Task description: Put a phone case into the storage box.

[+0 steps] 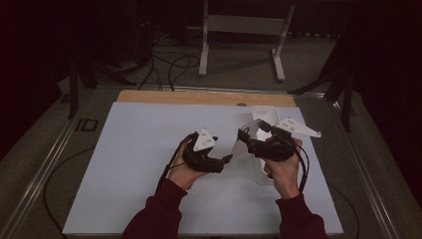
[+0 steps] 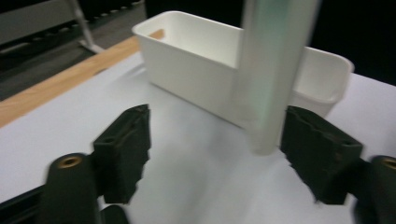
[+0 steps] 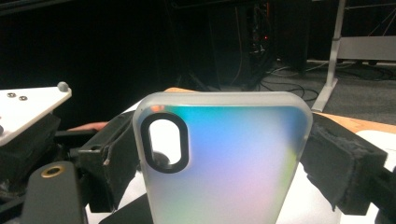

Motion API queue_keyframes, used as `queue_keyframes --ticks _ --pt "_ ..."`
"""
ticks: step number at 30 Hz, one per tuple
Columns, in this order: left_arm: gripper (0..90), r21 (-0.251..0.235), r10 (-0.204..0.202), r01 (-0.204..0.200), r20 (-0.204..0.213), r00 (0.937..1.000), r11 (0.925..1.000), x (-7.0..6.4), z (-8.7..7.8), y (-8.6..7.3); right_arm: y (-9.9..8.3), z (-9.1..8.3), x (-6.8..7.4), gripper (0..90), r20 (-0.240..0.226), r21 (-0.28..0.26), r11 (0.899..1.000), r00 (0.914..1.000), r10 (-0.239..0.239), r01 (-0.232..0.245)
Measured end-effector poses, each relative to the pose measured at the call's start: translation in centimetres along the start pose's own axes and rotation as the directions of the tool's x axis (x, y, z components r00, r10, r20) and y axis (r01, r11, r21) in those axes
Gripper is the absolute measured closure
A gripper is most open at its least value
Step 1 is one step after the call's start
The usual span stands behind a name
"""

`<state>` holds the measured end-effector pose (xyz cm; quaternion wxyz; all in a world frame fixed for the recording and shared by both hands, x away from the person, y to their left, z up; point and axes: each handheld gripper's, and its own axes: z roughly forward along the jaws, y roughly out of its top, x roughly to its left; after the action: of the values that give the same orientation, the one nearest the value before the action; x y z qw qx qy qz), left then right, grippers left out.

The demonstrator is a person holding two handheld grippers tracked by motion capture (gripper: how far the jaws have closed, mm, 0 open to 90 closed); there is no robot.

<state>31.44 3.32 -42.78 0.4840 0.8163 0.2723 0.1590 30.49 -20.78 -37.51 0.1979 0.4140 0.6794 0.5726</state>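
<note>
A translucent, iridescent phone case (image 3: pixel 233 158) with a black-ringed camera cutout is held upright above the table, and my right gripper (image 3: pixel 224 154) is shut on its two long edges. In the high view the phone case (image 1: pixel 240 149) slants between the two hands, with the right gripper (image 1: pixel 245 140) over the table's right half. My left gripper (image 1: pixel 226 160) stands open just left of it. In the left gripper view the phone case (image 2: pixel 268 84) hangs edge-on between the open jaws of the left gripper (image 2: pixel 215 140), close to the right-hand jaw, its lower end just above the table.
A white plastic bin (image 2: pixel 187 60) stands open-topped on the pale table mat (image 1: pixel 139 149), behind the case and partly under the right hand. A wooden strip (image 1: pixel 174 97) runs along the table's far edge. Cables and a white frame stand on the floor beyond.
</note>
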Motion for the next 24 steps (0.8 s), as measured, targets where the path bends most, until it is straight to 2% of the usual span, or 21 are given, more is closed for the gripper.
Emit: queue_keyframes --ticks 10,14,15,18,24 --pt "7.4 -0.015 -0.026 0.026 -0.063 0.9977 0.9996 1.6 -1.8 -0.3 0.6 0.0 -0.4 16.8 0.019 -0.005 1.0 0.9997 -0.017 0.017" --pt "4.8 -0.014 -0.032 0.031 -0.069 0.9971 0.9994 2.0 -2.2 -0.5 0.7 0.1 -0.5 16.8 0.026 -0.005 1.0 0.9995 -0.018 0.018" --pt "4.8 -0.009 -0.034 0.033 -0.092 0.9952 0.9994 2.3 -2.5 -0.6 0.7 0.1 -0.5 16.8 0.026 -0.005 1.0 0.9995 -0.018 0.018" --pt "2.6 -0.015 -0.039 0.038 -0.122 0.9917 0.9992 2.8 -3.0 -0.9 1.0 0.2 -0.9 16.9 0.037 -0.004 1.0 0.999 -0.026 0.026" --pt "1.1 -0.018 -0.056 0.054 -0.148 0.9874 0.9984 3.7 -4.1 -1.5 1.3 0.1 -1.3 16.8 0.052 -0.007 1.0 0.9982 -0.03 0.03"
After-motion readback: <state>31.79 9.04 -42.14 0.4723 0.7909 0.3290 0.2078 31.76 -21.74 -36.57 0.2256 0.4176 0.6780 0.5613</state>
